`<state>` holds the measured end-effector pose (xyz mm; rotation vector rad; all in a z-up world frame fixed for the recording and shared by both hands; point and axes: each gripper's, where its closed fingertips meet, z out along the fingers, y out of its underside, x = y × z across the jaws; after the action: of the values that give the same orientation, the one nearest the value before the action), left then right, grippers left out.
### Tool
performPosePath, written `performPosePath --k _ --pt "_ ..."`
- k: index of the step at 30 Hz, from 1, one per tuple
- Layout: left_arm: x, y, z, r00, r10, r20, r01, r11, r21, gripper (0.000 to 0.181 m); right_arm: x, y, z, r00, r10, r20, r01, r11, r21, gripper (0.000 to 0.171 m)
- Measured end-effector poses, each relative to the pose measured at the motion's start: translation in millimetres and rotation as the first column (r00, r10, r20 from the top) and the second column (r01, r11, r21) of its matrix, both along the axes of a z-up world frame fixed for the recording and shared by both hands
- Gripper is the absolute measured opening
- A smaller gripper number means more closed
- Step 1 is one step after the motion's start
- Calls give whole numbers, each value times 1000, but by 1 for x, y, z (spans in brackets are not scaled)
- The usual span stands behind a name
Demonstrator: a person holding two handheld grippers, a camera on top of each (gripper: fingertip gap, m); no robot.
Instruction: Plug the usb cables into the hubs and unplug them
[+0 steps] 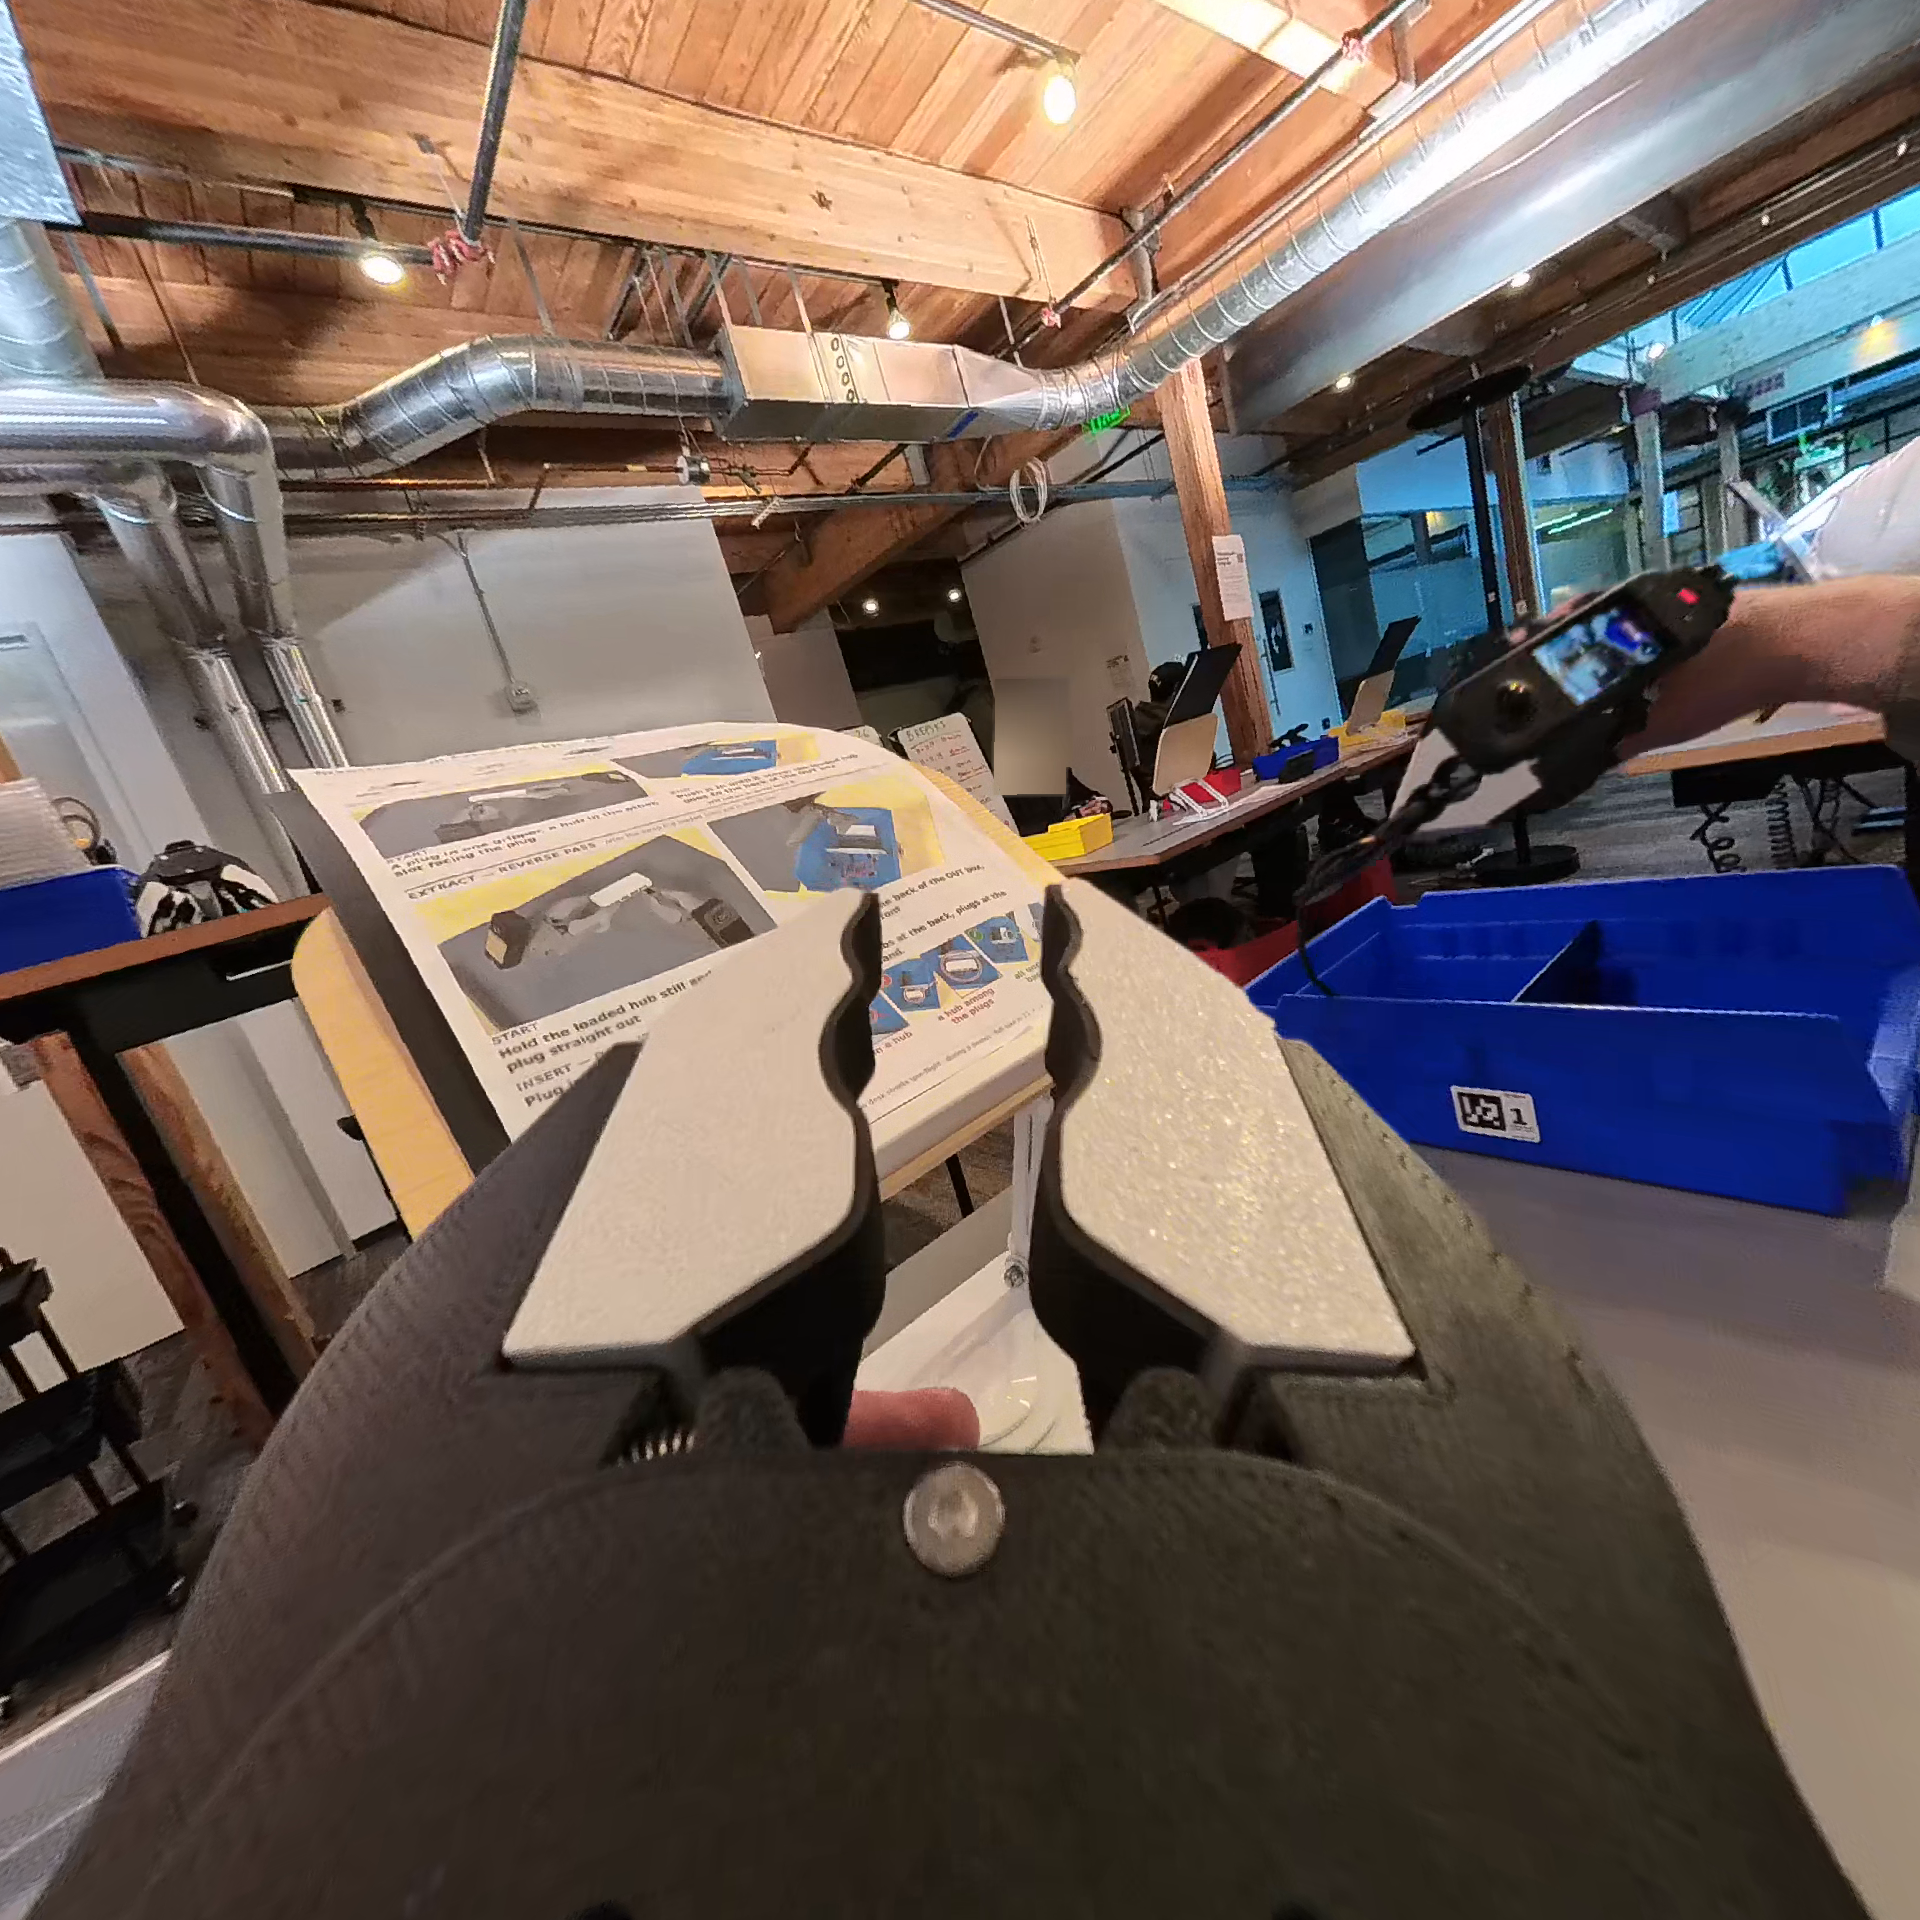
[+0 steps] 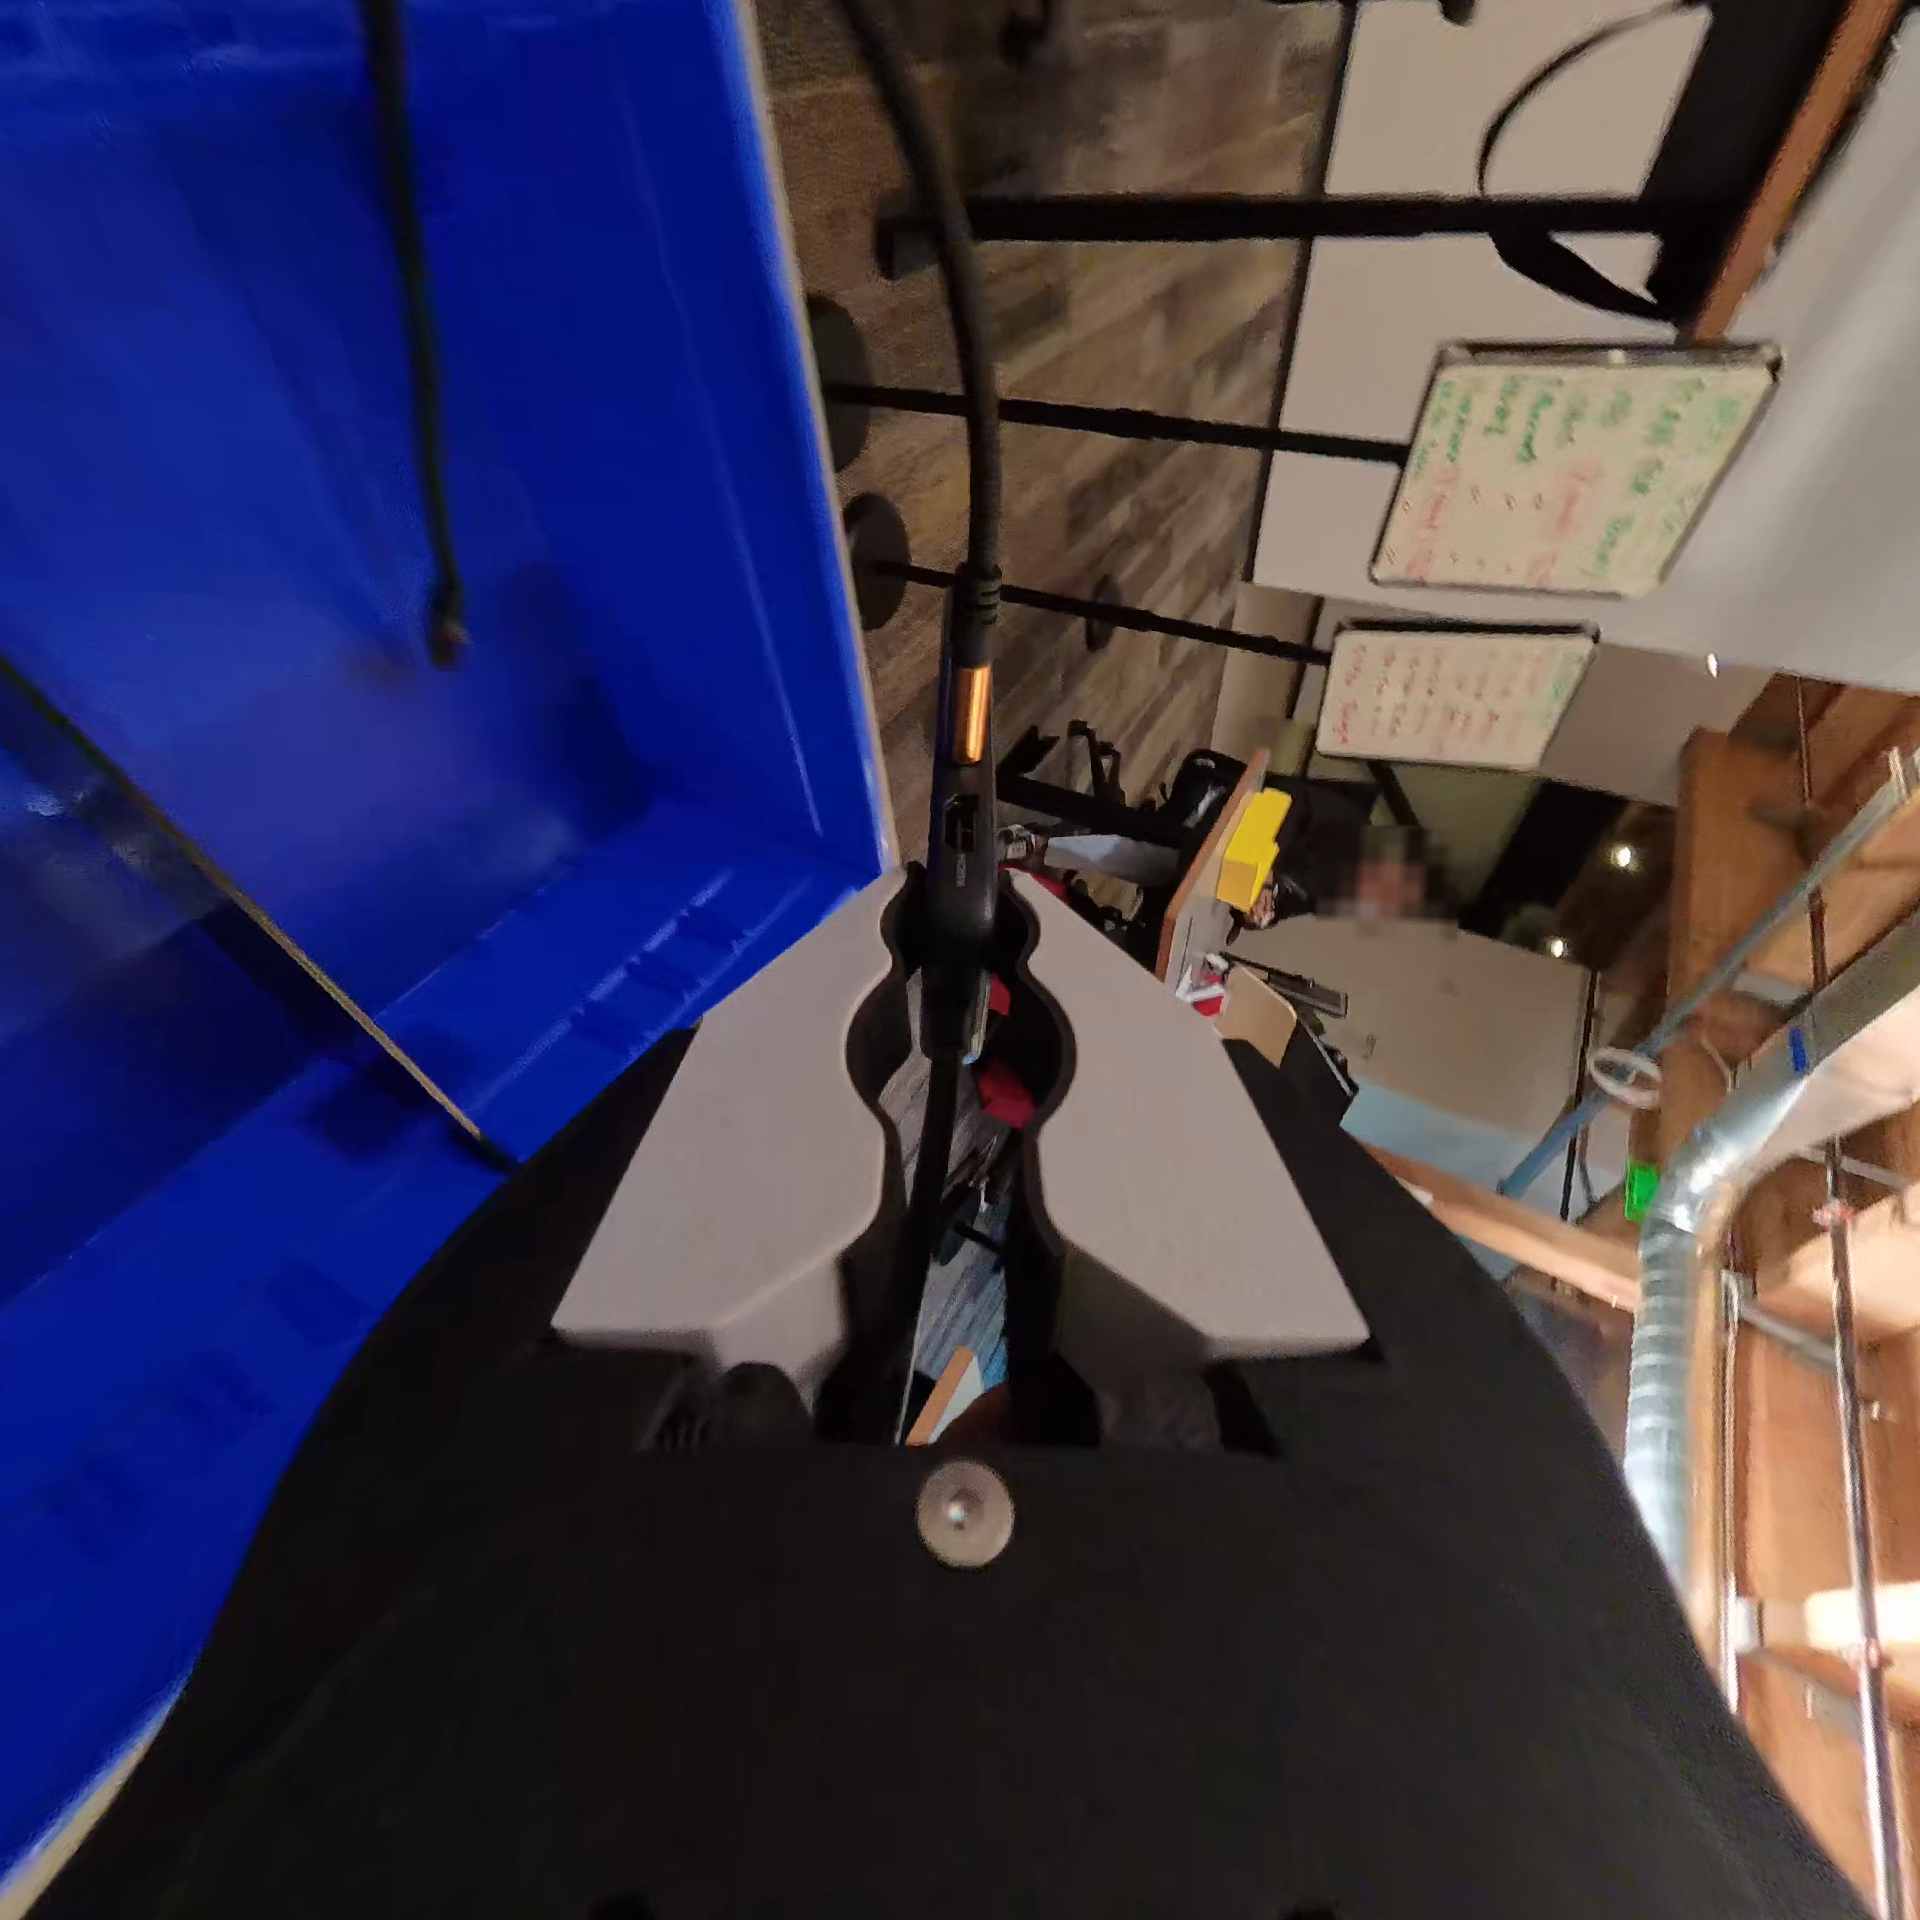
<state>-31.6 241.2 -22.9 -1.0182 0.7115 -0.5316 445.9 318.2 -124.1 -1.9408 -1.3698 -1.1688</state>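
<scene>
Risk lies in the grip: right gripper [image 2: 961,914] pinches a slim black USB plug with copper band [image 2: 966,821] at its fingertips, beside the blue plastic bin [image 2: 644,520]; dangling cable could twist it loose; left gripper [image 1: 961,935] sits slightly parted, empty.

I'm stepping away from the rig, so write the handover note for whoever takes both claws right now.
Left claw: slightly open, empty, raised in front of the instruction sheet.
Right claw: shut on a black USB plug, held in the air beside the blue bin; its cable trails away from the tips.
A second thin cable hangs by the bin wall.
No hub visible in either view.
Done: one plug picked up.
Left: find a hub, grip it with the left claw, insert the plug, then pull it out.
</scene>
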Motion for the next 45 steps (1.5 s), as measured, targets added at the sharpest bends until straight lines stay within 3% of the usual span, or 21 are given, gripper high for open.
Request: performPosePath --k 6,13,17,26,32,35,40,45 --pt "1 2 -4 1000 -1 -17 1 1000 -2 29 -7 22 -37 999 19 -44 -21 998 -52 12" --pt "1 4 -7 999 15 -40 -14 1000 9 29 -3 27 -40 980 -68 -187 80 995 60 11" --pt "2 6 -9 999 12 -38 -12 1000 -2 29 -1 21 -44 933 -93 -347 132 987 90 12" --pt "7 8 -17 998 8 -55 -9 1000 -16 29 10 25 -63 886 -129 -445 209 969 134 14" --pt "5 10 -18 998 13 -58 -14 1000 -19 29 12 20 -70 883 -137 -449 185 981 64 18" --pt "5 12 -19 998 13 -58 -14 1000 -22 29 13 16 -75 938 -131 -321 153 987 43 18" --pt "6 13 -22 998 13 -69 -15 1000 -26 29 5 6 -89 915 -162 -370 150 987 -59 24" --pt "9 13 -25 997 5 -78 -8 999 -34 29 -1 -9 -123 877 -248 -412 126 945 -301 17"
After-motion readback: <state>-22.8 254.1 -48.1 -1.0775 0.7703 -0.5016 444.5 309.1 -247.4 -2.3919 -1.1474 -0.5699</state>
